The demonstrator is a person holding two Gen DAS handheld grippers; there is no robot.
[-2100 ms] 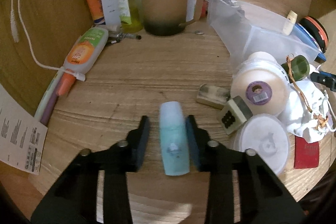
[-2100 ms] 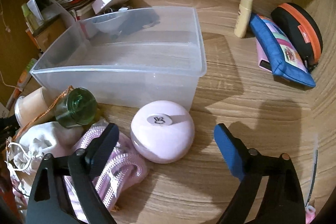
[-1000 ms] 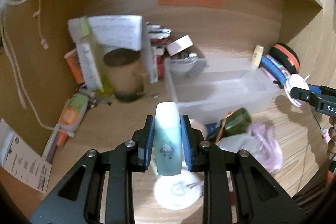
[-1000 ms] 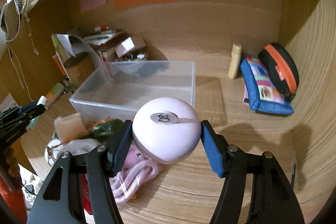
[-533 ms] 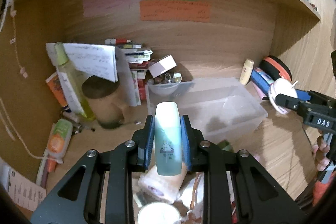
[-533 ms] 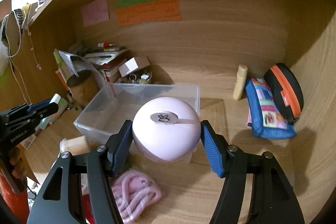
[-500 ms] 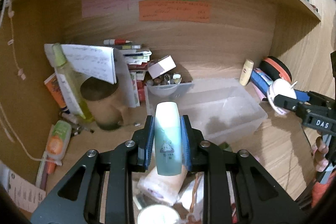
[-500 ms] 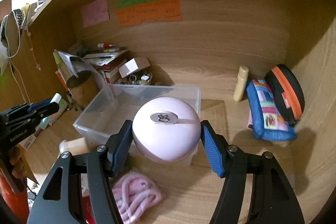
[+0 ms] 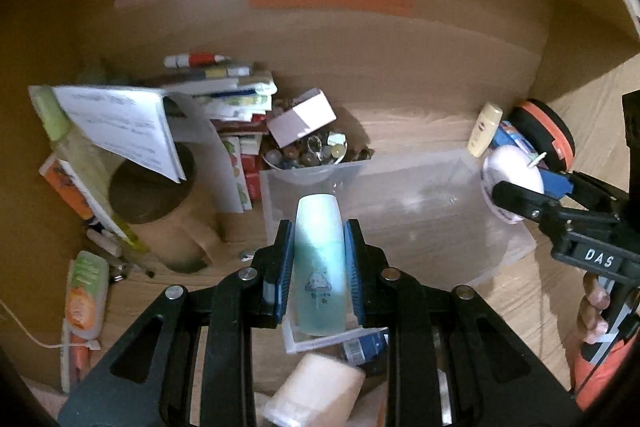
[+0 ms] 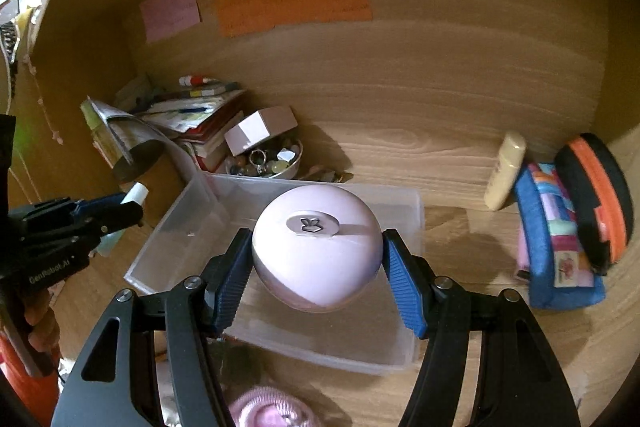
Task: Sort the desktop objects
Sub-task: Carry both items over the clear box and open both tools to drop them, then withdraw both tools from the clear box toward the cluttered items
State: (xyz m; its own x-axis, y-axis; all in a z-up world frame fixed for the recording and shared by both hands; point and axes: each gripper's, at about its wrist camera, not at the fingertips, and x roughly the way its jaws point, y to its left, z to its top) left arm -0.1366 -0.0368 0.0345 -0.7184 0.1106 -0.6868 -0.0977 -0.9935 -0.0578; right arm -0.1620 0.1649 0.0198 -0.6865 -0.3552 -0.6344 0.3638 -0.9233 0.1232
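Both hands have carried their loads up over the clear bin (image 10: 408, 343) at frame centre: left gripper (image 9: 318, 273) pinching the slick teal bottle (image 9: 319, 263) mid-body, right gripper (image 10: 318, 269) clamping the smooth, light-looking pink round case (image 10: 316, 251) at its widest girth.

Bin (image 10: 168, 247) mid-desk — bowl (image 10: 266, 163) just behind it, pouches (image 10: 556, 239) to its right.

"DAS" on the right hand-held gripper (image 9: 516, 183); "GenRobot.AI" on the left hand-held gripper (image 10: 132, 209)
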